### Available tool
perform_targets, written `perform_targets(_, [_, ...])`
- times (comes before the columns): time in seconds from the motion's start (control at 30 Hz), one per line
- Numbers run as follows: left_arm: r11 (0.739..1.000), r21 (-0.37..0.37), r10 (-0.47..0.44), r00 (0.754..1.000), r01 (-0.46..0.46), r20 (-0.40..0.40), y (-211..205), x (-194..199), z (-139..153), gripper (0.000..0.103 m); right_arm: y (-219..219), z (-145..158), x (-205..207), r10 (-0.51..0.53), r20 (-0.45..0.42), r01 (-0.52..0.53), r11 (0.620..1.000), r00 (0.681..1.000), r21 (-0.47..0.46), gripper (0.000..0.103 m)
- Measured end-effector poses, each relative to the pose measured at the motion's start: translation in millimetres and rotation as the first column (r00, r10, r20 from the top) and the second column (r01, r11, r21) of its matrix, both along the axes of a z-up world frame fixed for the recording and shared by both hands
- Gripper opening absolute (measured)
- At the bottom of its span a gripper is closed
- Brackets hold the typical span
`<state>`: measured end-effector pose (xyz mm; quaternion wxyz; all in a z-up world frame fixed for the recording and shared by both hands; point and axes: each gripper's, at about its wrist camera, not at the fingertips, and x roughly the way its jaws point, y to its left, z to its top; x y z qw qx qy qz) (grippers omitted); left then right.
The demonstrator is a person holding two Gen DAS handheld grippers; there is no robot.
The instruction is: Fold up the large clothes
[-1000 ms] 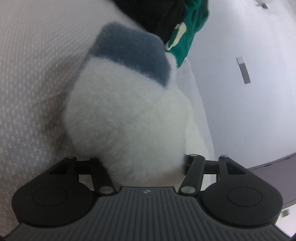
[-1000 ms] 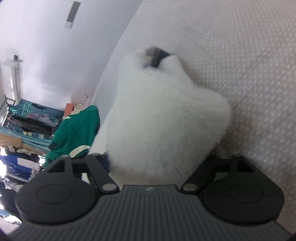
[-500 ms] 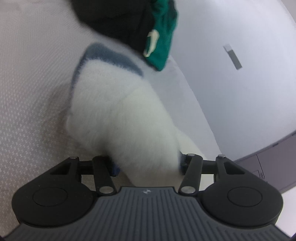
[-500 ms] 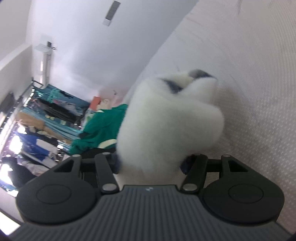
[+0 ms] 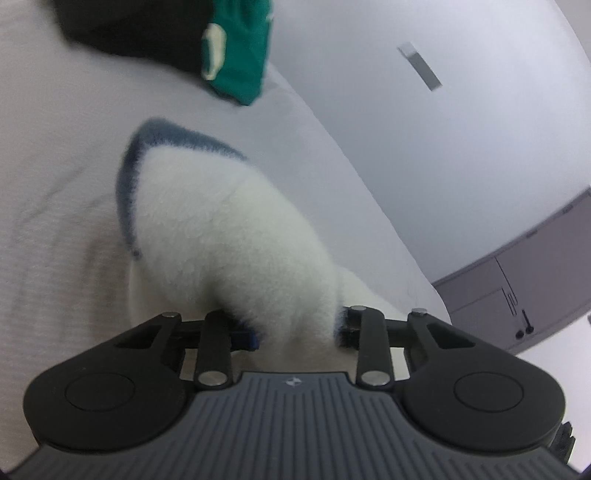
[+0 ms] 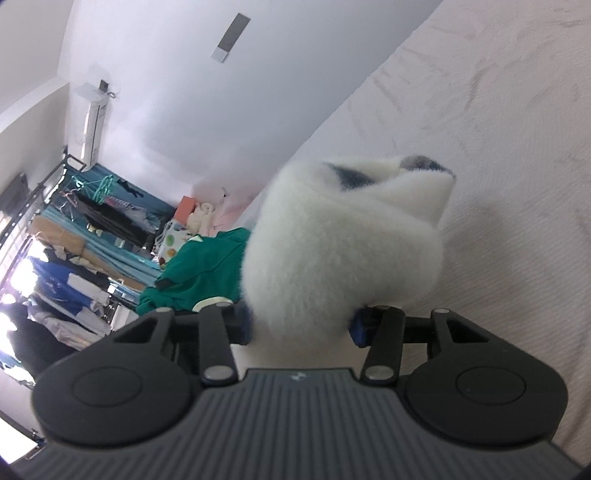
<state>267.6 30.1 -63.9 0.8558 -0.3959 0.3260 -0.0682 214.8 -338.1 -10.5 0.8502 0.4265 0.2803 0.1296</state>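
So the fluffy white fleece (image 5: 229, 236) with the blue-grey trim (image 5: 173, 136) is bunched up and hanging over the pale bedspread (image 5: 55, 155), lifted rather than lying flat, though I can't tell if its far end touches the bed. The left gripper (image 5: 297, 332) is clamped on a thick wad of it, blue pads squeezing in from both sides. The right gripper (image 6: 301, 325) is doing the same on another part of the fleece (image 6: 340, 243). My guess is it's held at two points so the fabric can hang and straighten before being laid down for a fold, so the folding itself looks barely started. Further out, a green garment (image 5: 240, 48) and something dark (image 5: 129, 26) sit in a pile on the bed, near but apart from the fleece. A packed clothes rack (image 6: 66, 236) stands past the bed.
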Motion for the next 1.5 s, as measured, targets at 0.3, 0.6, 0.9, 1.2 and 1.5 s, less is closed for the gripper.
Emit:
perform_targets(0.3, [0.997,-0.011,-0.077,0.996,0.077,0.050,-58.5,57.8,39.0,0.035,-34.9,41.7,16.8,-0.033,0.067,0.035,0.999,0.997,-0.031,0.049])
perform_targets(0.6, [0.979,-0.005,-0.201,0.969,0.204,0.141,-159.1,167.8,94.9,0.035,-106.7,96.9,56.9,-0.135,0.205,0.147,0.988,0.969,-0.047,0.050])
perform_targets(0.9, [0.949,0.046,-0.315,0.938,0.312,0.144,-234.4,262.3,46.6,0.035,-162.1,41.2,96.9,-0.218,0.225,0.231,0.973,0.950,-0.032,0.050])
perform_targets(1.2, [0.933,0.068,-0.359,0.920,0.353,0.159,-248.0,284.1,-37.8,0.036,-179.8,-50.1,99.6,-0.215,0.127,0.223,0.973,0.968,-0.053,0.050])
perform_targets(1.5, [0.916,0.155,-0.393,0.908,0.371,0.146,-259.6,253.0,-63.9,0.045,-185.4,-92.1,69.0,-0.185,0.062,0.189,0.980,0.981,-0.063,0.054])
